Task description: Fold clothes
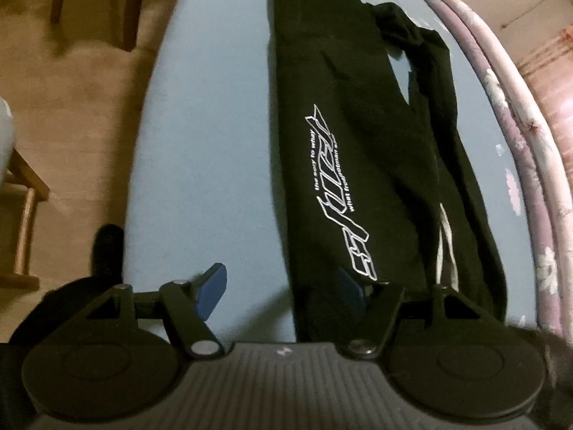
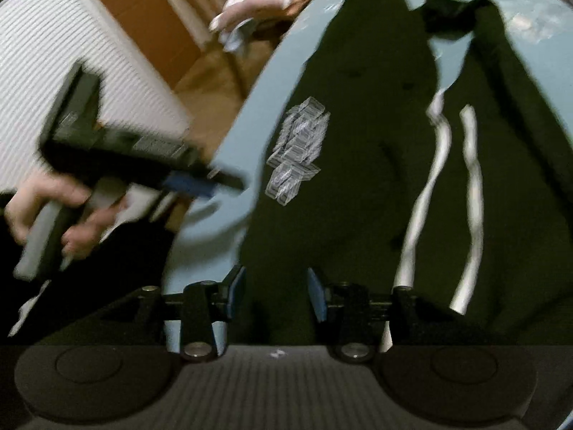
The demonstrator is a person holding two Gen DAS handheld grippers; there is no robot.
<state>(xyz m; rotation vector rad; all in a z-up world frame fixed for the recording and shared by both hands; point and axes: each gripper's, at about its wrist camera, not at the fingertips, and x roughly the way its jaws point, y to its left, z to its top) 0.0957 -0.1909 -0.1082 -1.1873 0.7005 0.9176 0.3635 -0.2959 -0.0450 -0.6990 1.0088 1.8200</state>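
In the left wrist view, black trousers (image 1: pixel 358 136) with a white outline logo lie lengthwise on the blue ironing board (image 1: pixel 207 136), toward its right edge; the left gripper (image 1: pixel 283 281) hangs with jaws spread wide, nothing between them, one blue pad over bare board, the other at the trousers' edge. In the blurred right wrist view, the right gripper (image 2: pixel 275 294) stands parted over the trousers (image 2: pixel 358 215), seemingly gripping nothing, white drawstrings (image 2: pixel 469 197) trailing on the cloth. A hand (image 2: pixel 53 211) holds the left gripper (image 2: pixel 200 182) off the board's (image 2: pixel 272 82) left edge.
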